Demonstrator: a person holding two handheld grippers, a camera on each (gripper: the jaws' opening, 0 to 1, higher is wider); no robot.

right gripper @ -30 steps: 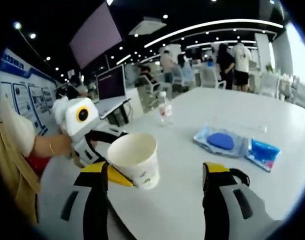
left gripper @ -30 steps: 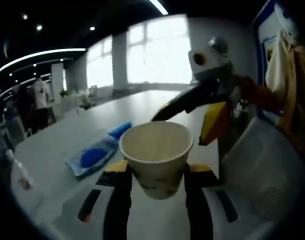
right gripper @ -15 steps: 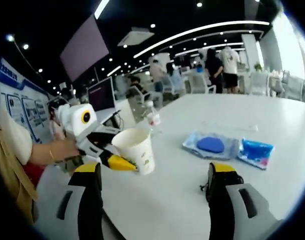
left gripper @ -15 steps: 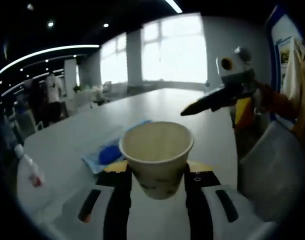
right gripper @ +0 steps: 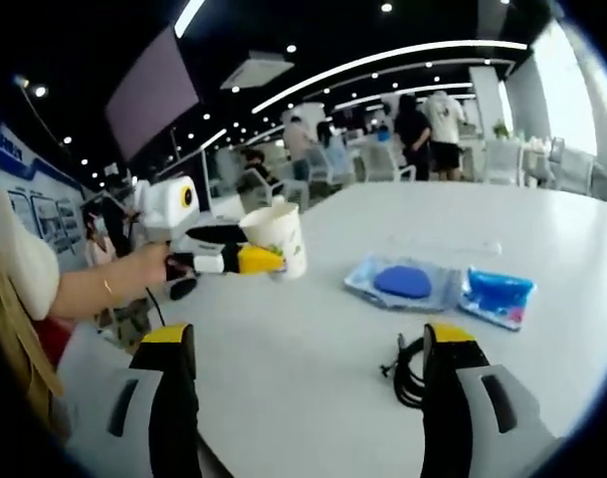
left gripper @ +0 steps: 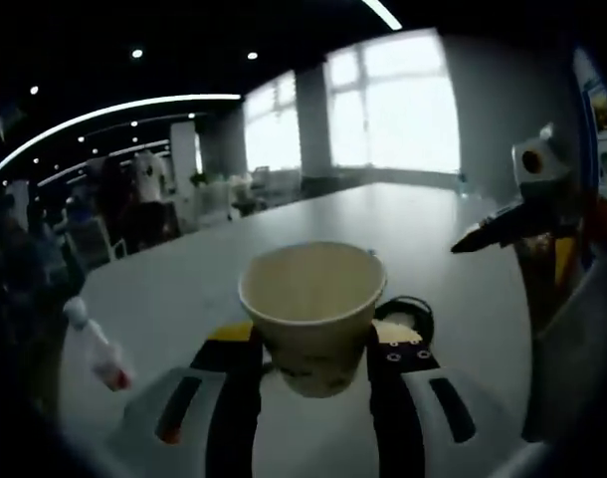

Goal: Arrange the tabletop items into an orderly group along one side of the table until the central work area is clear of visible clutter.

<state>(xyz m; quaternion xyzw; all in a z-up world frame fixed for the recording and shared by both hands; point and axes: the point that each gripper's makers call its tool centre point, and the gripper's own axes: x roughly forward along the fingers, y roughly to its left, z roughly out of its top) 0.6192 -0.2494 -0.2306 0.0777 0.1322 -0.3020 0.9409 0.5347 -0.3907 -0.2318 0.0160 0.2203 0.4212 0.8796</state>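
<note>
Left hand-held gripper (left gripper: 313,344) clamps the paper cup (left gripper: 312,311) by its tapered wall, mouth up, held above the counter (left gripper: 184,289), prob. for carrying to one side. Right hand-held gripper (right gripper: 303,378) spread wide w/ nothing between jaws; ahead of it lie a black cable coil (right gripper: 408,370), clear crinkly pouch w/ blue oval (right gripper: 403,283) and blue packet (right gripper: 498,296).
</note>
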